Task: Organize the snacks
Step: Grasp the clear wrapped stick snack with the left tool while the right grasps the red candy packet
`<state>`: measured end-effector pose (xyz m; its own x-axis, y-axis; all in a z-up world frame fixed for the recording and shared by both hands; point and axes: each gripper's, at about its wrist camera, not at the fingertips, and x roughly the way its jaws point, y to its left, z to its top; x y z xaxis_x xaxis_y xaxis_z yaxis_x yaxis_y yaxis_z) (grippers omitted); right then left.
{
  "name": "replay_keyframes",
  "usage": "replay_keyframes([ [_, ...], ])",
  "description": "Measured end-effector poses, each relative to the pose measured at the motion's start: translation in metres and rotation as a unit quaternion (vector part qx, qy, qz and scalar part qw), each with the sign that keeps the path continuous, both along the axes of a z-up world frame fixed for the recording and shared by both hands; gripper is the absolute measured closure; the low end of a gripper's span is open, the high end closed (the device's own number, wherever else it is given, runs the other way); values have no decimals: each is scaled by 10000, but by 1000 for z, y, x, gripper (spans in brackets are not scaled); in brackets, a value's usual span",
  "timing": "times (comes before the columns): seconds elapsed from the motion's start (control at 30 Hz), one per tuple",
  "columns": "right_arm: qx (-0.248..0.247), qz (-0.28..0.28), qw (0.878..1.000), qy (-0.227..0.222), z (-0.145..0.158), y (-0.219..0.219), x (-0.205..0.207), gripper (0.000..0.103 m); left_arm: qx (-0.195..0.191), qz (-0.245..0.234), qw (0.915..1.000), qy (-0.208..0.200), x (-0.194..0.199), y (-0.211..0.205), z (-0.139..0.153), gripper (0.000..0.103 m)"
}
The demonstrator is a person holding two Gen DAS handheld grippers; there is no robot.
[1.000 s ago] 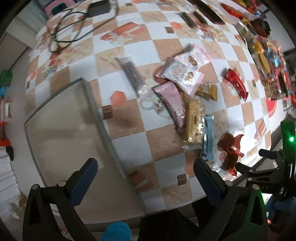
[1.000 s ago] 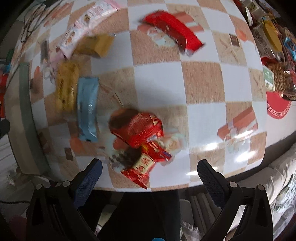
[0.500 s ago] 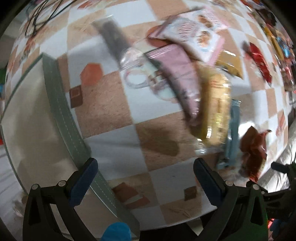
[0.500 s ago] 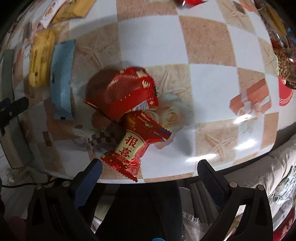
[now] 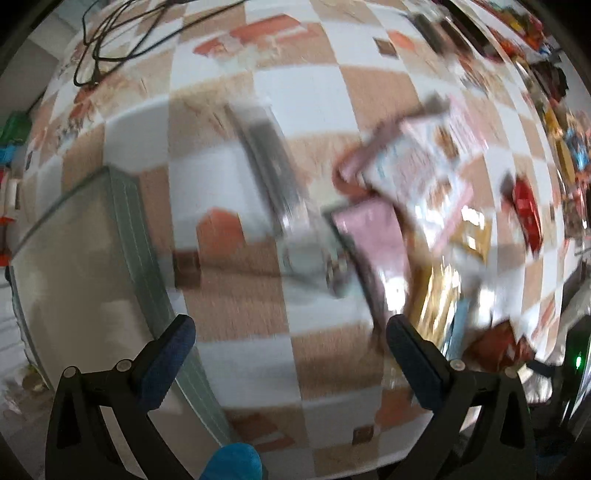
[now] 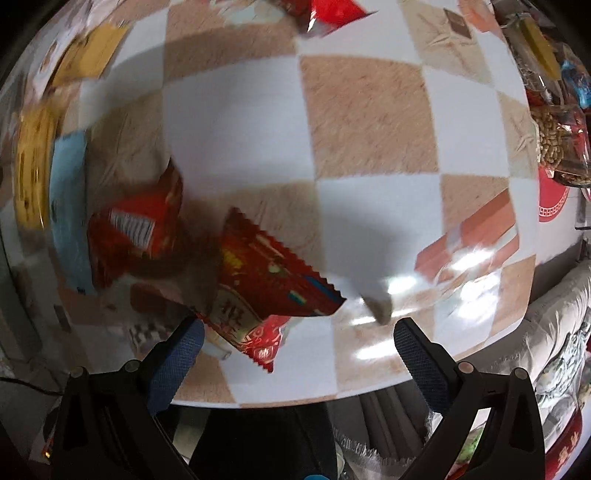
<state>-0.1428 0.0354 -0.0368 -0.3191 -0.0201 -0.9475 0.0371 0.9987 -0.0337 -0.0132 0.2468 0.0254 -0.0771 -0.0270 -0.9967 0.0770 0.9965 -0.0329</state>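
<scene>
Both views are blurred by motion. My left gripper (image 5: 288,354) is open and empty above the checkered tablecloth; a pink packet (image 5: 373,236), a white-pink packet (image 5: 421,173), a yellow packet (image 5: 436,295) and a dark wrapped bar (image 5: 269,162) lie ahead of it. My right gripper (image 6: 299,350) is open and empty, low over two red packets: one with gold print (image 6: 266,280) close to its left finger (image 6: 173,365), another (image 6: 136,232) behind it. A light blue packet (image 6: 70,206) and a yellow one (image 6: 33,162) lie to the left.
A clear glass tray (image 5: 122,240) sits at the left by the table's near edge. Black cables (image 5: 110,40) lie at the far left. More snack packets (image 6: 557,136) crowd the right side. A red packet (image 6: 328,11) lies farther ahead. The table edge (image 6: 332,395) is just below my right gripper.
Both grippers have moved closer to the table. The red packets now lie nearer my right gripper's fingers. The left view has shifted over the pile of packets. Both jaws stay open.
</scene>
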Motion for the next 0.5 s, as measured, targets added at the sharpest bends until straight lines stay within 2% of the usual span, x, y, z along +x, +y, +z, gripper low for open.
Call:
replay_keyframes([
  [0.2, 99, -22, 9999, -110, 20, -5, -2, 0, -72, 544, 9985, 40, 57, 15, -12, 0],
  [0.23, 127, -42, 9998, -111, 30, 3, 12, 0, -95, 594, 9982, 28, 65, 17, -13, 0],
  [0.33, 189, -95, 9996, -179, 31, -5, 23, 0, 6, 655, 9978, -49, 91, 19, -20, 0],
  [0.5, 136, -163, 9996, -210, 31, -27, 12, 0, 153, 569, 9983, -19, 122, 22, -34, 0],
])
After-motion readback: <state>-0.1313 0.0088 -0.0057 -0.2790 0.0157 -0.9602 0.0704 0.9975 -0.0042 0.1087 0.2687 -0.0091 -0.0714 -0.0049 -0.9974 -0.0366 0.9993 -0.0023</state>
